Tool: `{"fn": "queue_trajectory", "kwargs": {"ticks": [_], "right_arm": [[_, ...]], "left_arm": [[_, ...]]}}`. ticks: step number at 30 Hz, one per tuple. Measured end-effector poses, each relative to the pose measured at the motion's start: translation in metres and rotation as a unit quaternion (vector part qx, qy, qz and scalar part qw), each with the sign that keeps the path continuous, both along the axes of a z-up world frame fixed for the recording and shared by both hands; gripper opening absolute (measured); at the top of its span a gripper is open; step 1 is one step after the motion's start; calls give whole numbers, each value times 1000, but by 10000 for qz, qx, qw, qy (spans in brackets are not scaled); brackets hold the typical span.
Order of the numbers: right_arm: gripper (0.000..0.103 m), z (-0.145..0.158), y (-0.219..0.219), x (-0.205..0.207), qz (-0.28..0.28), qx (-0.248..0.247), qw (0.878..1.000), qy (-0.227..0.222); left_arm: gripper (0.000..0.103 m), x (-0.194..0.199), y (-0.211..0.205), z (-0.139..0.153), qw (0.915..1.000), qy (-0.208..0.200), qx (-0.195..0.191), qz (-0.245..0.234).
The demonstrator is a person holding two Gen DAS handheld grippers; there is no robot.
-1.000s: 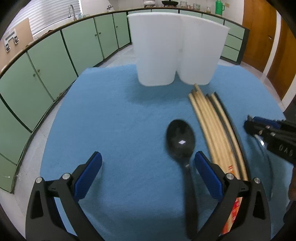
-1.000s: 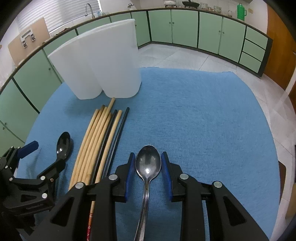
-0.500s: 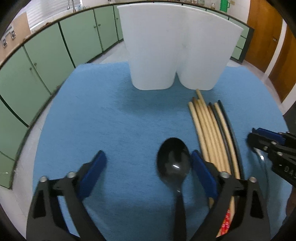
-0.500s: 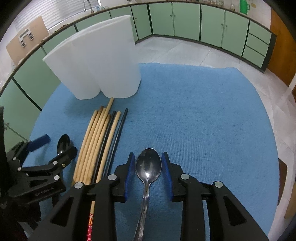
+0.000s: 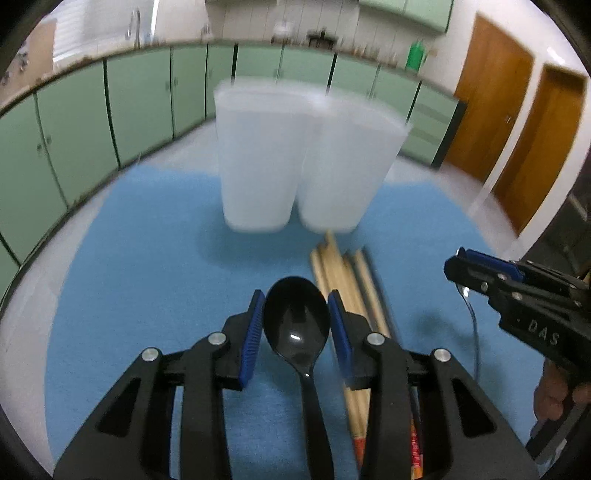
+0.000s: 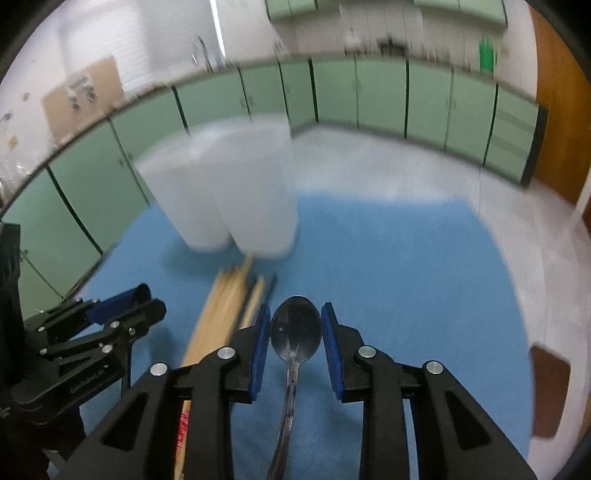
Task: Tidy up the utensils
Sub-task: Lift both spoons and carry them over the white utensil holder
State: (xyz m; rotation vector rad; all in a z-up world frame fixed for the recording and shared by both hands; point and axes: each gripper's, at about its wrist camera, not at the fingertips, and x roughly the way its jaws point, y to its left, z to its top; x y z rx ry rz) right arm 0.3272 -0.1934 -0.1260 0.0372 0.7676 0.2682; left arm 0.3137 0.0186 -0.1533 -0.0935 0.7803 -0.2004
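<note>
— Sitting between the blue pads of the left gripper (image 5: 296, 325) is a black spoon (image 5: 296, 322); the jaws are closing and the pads press its bowl.

— And the other?

— A metal spoon (image 6: 295, 329) is clamped in the right gripper (image 6: 295, 332), above the blue mat (image 6: 406, 266). Wooden chopsticks (image 5: 345, 273) lie between both, pointing at the white holder (image 5: 306, 162).

Black spoon (image 5: 296, 320) between closing left claw (image 5: 296, 325)

Green cabinets (image 5: 92, 122), wooden doors (image 5: 491, 110), blue mat (image 6: 406, 258), faucet (image 5: 135, 22).
</note>
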Motion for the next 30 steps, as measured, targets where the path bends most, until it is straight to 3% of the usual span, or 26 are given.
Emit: {"fn": "queue_trajectory", "kwargs": {"ticks": [2, 6, 12, 16, 25, 30], "right_arm": [[28, 15, -1, -7, 65, 51, 9992, -400], [28, 34, -1, -12, 107, 164, 9957, -906], [28, 56, -15, -10, 94, 647, 9902, -1233], [28, 78, -22, -7, 162, 759, 9863, -1453], [28, 144, -21, 26, 524, 1300, 9742, -1771], [28, 164, -15, 58, 495, 1165, 9743, -1861]], "left_arm": [[33, -16, 2, 16, 9986, -526, -42, 19], [33, -35, -5, 34, 9929, -1185, 88, 36], [33, -44, -2, 48, 9849, -1730, -1, 74], [33, -44, 0, 77, 9776, -2100, -127, 96], [33, 4, 2, 153, 9507, -3050, -550, 66], [33, 52, 6, 166, 9448, -3166, -826, 177]]}}
